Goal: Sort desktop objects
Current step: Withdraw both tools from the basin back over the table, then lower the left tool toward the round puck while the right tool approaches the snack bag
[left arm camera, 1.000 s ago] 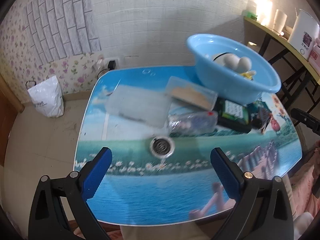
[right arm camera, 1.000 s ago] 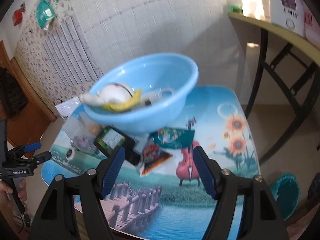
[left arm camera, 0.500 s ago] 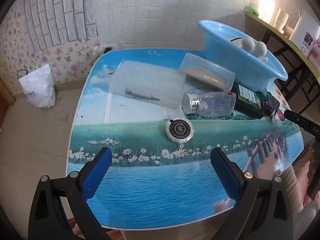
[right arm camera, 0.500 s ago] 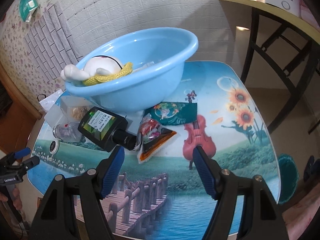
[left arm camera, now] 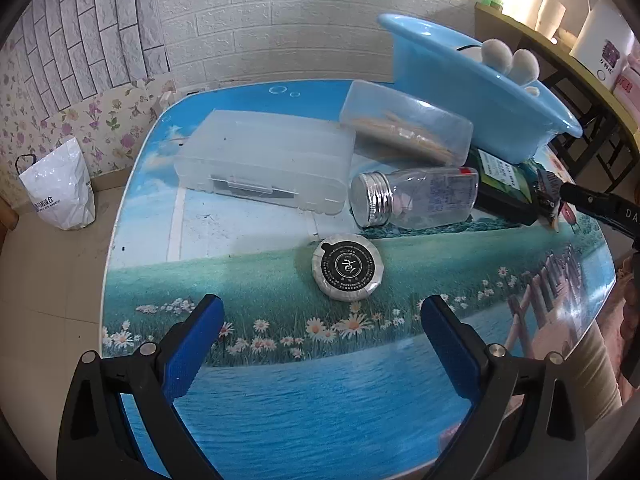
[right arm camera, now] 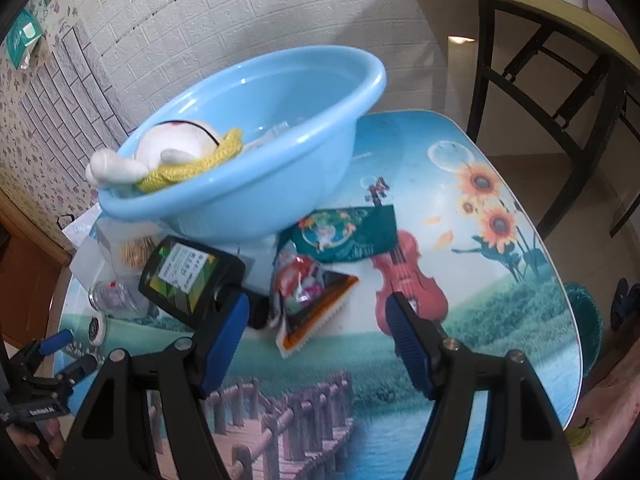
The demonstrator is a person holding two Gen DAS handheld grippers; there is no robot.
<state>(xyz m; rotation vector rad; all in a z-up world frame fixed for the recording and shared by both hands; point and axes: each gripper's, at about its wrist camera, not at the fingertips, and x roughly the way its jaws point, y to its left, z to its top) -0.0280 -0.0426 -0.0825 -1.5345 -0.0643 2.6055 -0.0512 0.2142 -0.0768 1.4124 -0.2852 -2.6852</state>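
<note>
A: How are the tools being held?

B: Both are being held spread and empty. The left gripper [left arm camera: 320, 324] is being pointed at the round tin [left arm camera: 347, 266], near the middle of the table [left arm camera: 304, 404]. The right gripper [right arm camera: 316, 320] is being held over the snack packet [right arm camera: 306, 292].

A: And the other things?

B: The blue basin [right arm camera: 256, 184], toward the table's far edge, is being propped on the dark bottle [right arm camera: 188, 274]; the glass jar [left arm camera: 416, 198] is lying beside the clear box [left arm camera: 264, 160].

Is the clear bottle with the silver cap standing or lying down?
Lying down: the clear bottle rests on its side on the table, silver cap screwed on.
</note>
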